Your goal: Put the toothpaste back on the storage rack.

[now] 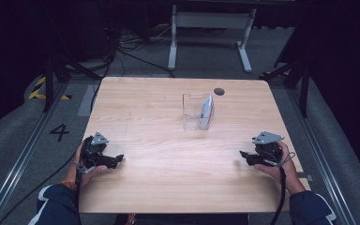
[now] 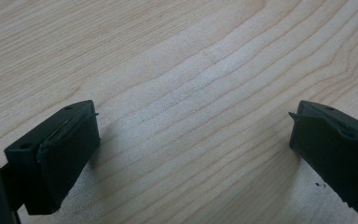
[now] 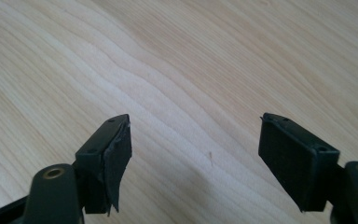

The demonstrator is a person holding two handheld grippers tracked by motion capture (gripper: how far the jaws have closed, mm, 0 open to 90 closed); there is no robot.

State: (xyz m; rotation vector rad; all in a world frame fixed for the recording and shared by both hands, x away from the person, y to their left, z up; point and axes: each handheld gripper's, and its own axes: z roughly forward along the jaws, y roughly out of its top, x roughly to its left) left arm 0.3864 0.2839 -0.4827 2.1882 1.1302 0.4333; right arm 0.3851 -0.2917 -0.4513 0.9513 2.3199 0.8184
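**Both tongs empty at the near corners, clear box in the middle**

On the wooden tabletop (image 1: 159, 154), the left tongs (image 1: 118, 161) rest at the near left corner, held in the person's left hand (image 1: 85, 161), their tips pointing toward the middle of the board. In the left gripper view the two black jaws stand wide apart, with bare wood grain between them and nothing gripped. The right tongs (image 1: 243, 155) sit at the near right corner in the right hand (image 1: 281, 165), tips pointing left, a black cable trailing from them toward the near edge. In the right gripper view these jaws are also spread well apart over bare wood, and they hold nothing. A grey three-cornered plate tops each tool.

The clear plastic box (image 1: 198, 111) stands upright past the middle of the tabletop, a little right of centre and well apart from both tongs. A small bluish-grey item (image 1: 206, 108) leans inside it against the right wall; what it is cannot be told. A dark round hole (image 1: 219, 91) lies in the board just beyond the box, toward the far right
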